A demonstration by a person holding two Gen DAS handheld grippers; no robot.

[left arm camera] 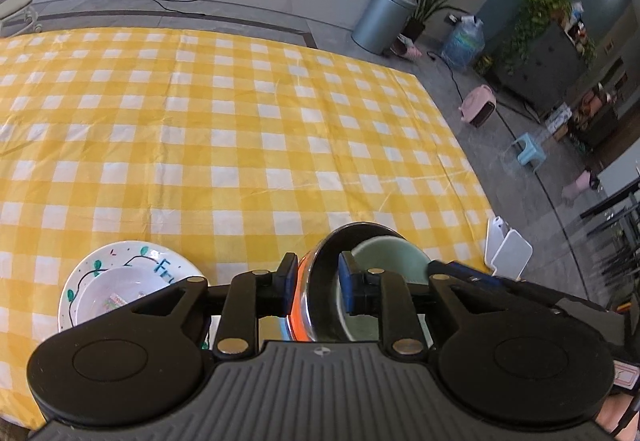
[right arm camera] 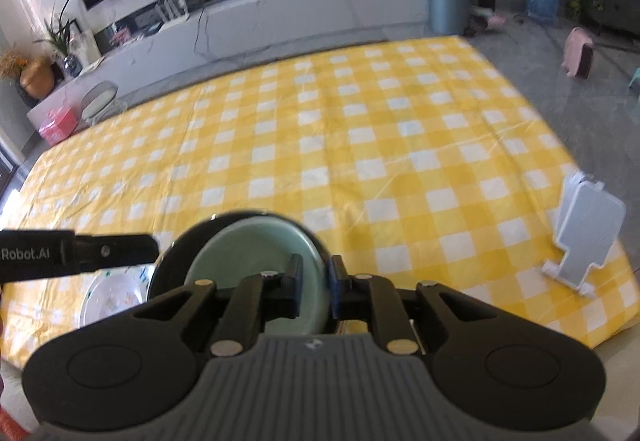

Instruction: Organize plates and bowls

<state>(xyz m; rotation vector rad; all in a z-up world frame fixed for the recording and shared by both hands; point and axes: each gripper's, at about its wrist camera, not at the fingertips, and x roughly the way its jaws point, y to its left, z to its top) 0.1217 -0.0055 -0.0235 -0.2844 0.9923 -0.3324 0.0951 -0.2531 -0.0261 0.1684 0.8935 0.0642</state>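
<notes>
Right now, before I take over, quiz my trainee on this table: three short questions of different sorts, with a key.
1. True or false: the green bowl sits inside the dark bowl.
2. The small white bowl rests on: A) the painted plate, B) a wooden tray, C) a folded towel.
3. Whose wall stands between the fingers of the left gripper?
Key: 1 true; 2 A; 3 the dark bowl's.
</notes>
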